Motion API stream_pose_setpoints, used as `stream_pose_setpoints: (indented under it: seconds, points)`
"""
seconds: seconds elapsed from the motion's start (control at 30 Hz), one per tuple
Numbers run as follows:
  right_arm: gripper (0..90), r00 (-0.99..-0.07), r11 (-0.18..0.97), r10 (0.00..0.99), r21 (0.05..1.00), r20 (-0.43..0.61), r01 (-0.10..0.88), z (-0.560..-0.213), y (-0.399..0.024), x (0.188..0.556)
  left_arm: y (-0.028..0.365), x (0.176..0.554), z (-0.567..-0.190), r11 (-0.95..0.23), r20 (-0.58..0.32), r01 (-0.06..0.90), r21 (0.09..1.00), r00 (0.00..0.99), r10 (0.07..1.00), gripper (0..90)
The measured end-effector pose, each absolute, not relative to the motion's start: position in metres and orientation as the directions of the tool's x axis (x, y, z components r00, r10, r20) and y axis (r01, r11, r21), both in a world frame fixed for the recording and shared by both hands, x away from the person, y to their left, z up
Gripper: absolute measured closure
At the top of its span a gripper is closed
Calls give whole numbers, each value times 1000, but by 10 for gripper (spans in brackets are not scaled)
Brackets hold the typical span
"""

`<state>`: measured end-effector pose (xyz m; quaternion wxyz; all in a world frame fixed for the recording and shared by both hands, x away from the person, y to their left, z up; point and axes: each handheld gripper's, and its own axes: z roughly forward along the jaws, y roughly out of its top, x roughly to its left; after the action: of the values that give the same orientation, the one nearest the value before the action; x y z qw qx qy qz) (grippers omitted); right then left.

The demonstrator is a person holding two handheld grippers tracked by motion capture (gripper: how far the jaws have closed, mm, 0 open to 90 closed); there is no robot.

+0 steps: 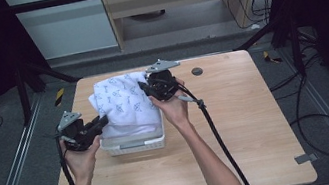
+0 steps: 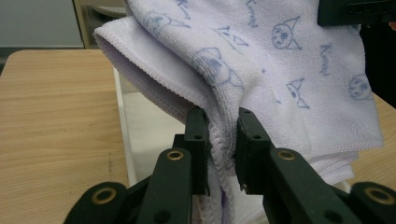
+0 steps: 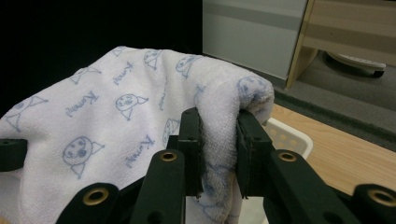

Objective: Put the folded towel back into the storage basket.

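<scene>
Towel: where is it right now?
In the high view the towel sits left of the table's centre, draped over the white basket, pinched between the left gripper and right gripper.

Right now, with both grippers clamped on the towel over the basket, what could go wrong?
1. The towel overhangs the white basket rim; lowered like this, an edge may drape outside.
2. The left gripper pinches only a thin hem fold; it might slip.
3. The right gripper holds a thick bunch, so release could be uneven.
</scene>
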<state>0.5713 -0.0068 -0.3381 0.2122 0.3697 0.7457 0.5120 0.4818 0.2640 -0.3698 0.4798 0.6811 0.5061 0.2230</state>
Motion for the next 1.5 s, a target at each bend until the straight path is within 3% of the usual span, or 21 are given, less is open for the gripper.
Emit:
stream_pose_setpoints:
  seconds: [1.5]
  points:
    - [746, -611, 265, 789, 864, 61, 428, -388, 8, 593, 262, 507, -413, -70, -165, 572, 818, 349, 923, 761]
